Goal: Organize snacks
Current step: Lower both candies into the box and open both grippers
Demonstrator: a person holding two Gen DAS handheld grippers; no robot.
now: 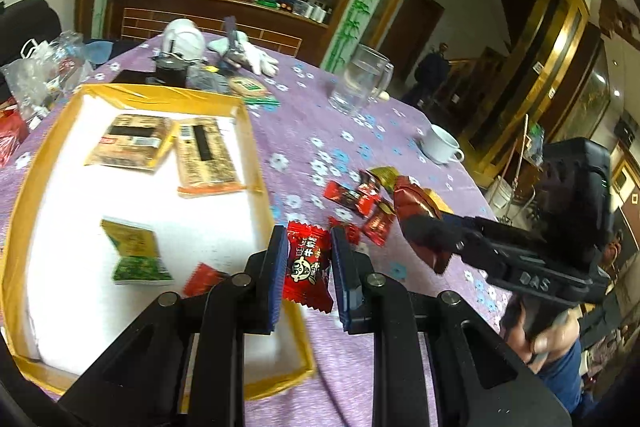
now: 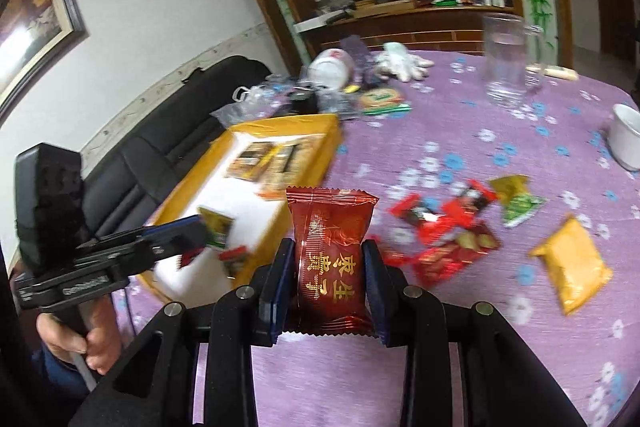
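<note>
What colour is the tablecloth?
Purple tablecloth with white and blue flowers, seen best in the right wrist view.

A round table (image 1: 360, 379) under a purple cloth printed with white and blue flowers carried everything. The yellow-rimmed box (image 1: 256, 163) with its white floor served as landmark. Just right of the box lay a loose heap of red snack packets (image 1: 362, 205). Beyond the heap, farther from the box, stood a white cup (image 1: 440, 143). Behind the box's right corner stood an empty glass mug (image 1: 360, 79). Behind the box's far rim lay a white glove (image 1: 256, 57), a white rounded thing (image 1: 183, 39) and a green-and-tan packet (image 1: 249, 87). Left of the box lay crumpled clear plastic bags (image 1: 44, 67). Well right of the box lay an orange-yellow pouch (image 2: 574, 265) and a green-and-yellow packet (image 2: 518, 201).
</note>
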